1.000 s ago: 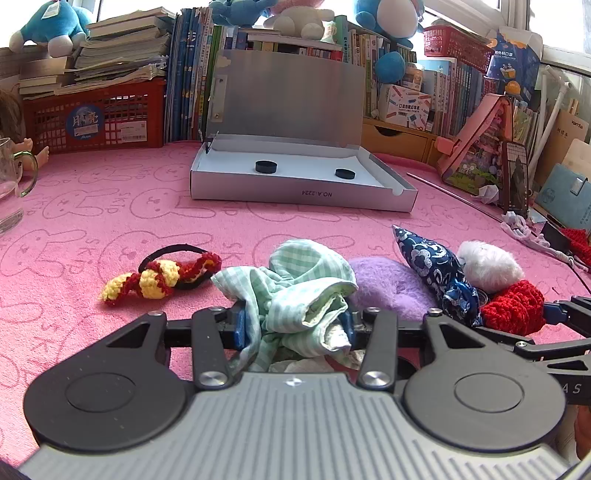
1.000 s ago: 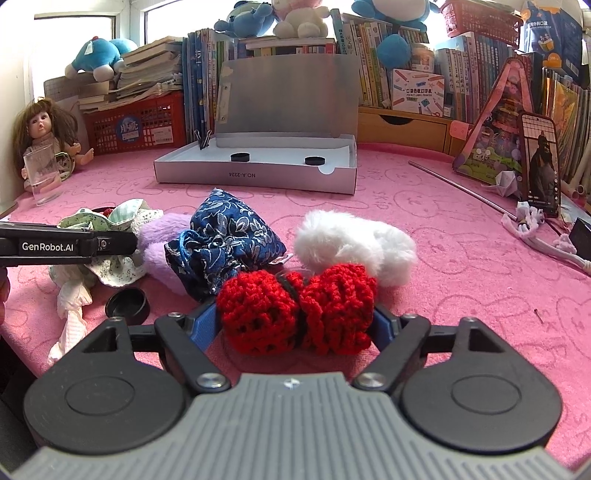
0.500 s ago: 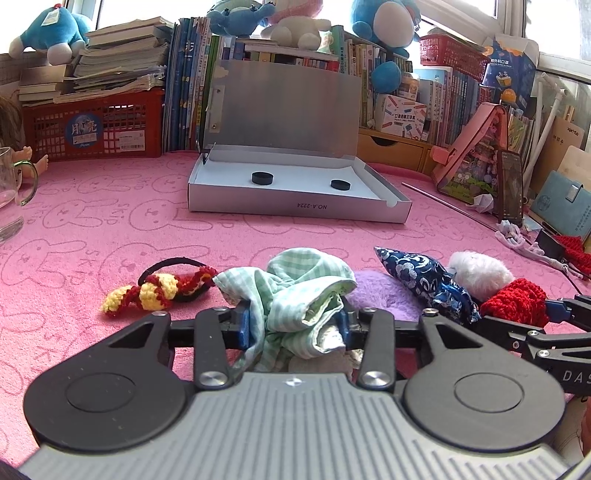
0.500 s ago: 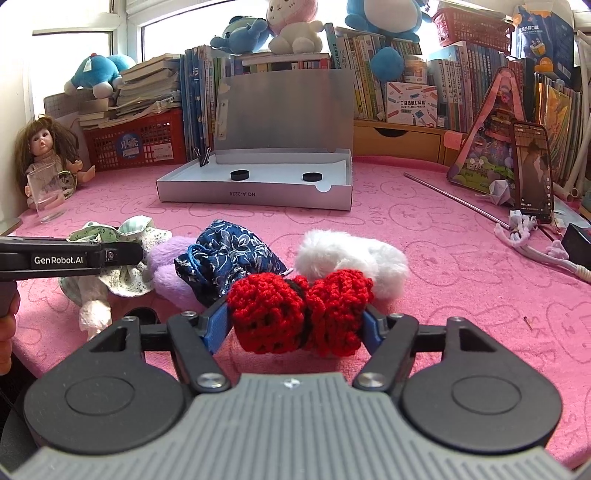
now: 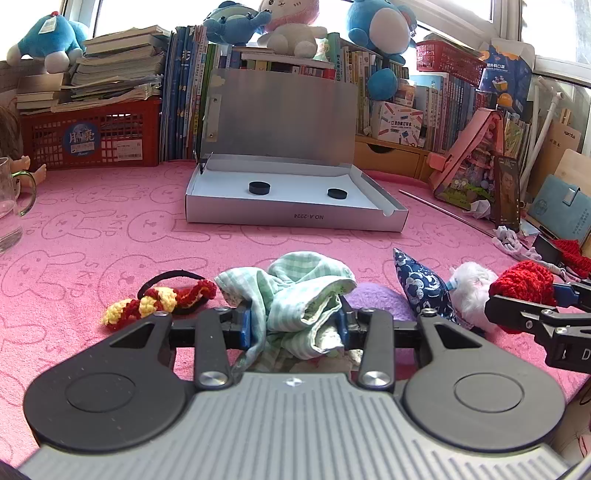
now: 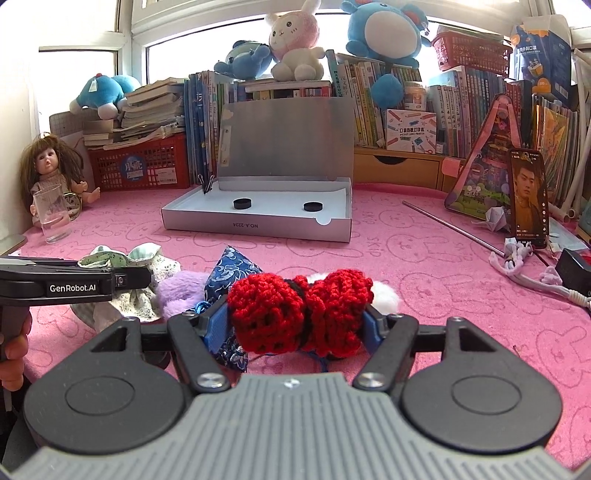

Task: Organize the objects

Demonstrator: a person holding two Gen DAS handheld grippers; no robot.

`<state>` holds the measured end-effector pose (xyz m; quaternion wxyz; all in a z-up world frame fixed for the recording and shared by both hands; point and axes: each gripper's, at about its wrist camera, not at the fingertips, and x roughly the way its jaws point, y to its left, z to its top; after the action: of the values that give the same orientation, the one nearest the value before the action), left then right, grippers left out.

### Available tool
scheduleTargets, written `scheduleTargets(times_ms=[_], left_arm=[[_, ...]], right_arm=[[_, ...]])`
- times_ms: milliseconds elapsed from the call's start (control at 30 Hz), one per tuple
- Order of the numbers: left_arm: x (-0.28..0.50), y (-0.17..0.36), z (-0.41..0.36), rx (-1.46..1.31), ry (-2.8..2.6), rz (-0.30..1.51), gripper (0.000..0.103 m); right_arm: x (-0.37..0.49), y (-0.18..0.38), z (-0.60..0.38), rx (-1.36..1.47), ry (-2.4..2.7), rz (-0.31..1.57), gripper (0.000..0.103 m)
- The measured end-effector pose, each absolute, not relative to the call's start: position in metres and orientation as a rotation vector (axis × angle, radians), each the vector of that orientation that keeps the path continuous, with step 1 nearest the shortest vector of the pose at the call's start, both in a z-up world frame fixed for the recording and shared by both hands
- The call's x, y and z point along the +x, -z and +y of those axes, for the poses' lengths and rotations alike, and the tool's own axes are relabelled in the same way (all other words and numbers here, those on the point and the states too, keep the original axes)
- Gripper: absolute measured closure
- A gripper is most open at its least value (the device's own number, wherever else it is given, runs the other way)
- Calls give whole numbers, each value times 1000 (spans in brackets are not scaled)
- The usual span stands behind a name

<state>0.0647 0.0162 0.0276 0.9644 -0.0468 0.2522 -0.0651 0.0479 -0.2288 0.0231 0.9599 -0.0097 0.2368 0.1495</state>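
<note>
- The left claw (image 5: 295, 326) pinches a green checked cloth (image 5: 295, 295) between its blue pads; folds bulge up and spill down past them.
- The right claw (image 6: 298, 325) grips a red crochet bow (image 6: 300, 312), one pad pressed on each end, the bow lifted clear of the pink mat (image 6: 424, 266).
- Just beyond the right claw's left pad lies a blue patterned scrunchie (image 6: 231, 267), with a purple fuzzy one (image 6: 177, 286) to its left and a white fluffy one (image 6: 384, 293) peeking out behind the bow's right end.
- Left of the left claw, a red-and-yellow crochet hair tie (image 5: 162, 297) lies on the mat, well apart from the cloth.
- From the right wrist, the left claw's body shows at far left, a hand (image 6: 14, 350) holding it.
- Far ahead of both claws stands an open grey box (image 5: 295, 214), lid upright, with two black discs (image 5: 259, 187) on its floor.
- Left of the box, a glass (image 6: 51, 214) stands before a doll (image 6: 55, 166).
- Right of the box, a phone (image 6: 526, 199) leans upright.
- Behind everything, books (image 6: 369, 96) and plush toys (image 6: 380, 29) line the back.
</note>
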Motion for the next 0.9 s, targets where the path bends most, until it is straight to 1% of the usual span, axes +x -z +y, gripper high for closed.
scheduleTargets(times_ms=[300,667,900], left_arm=[[69,-37,14,-93,142,485,57],[83,-60,25,-142,161,435,58],[92,-67,31,-175,175,433,58]], right_arm=[[53,-27,-233,11,-299,475,33],[62,-31,-235,31,-292,470,33],[70,-36,-230,25,-300,467,33]])
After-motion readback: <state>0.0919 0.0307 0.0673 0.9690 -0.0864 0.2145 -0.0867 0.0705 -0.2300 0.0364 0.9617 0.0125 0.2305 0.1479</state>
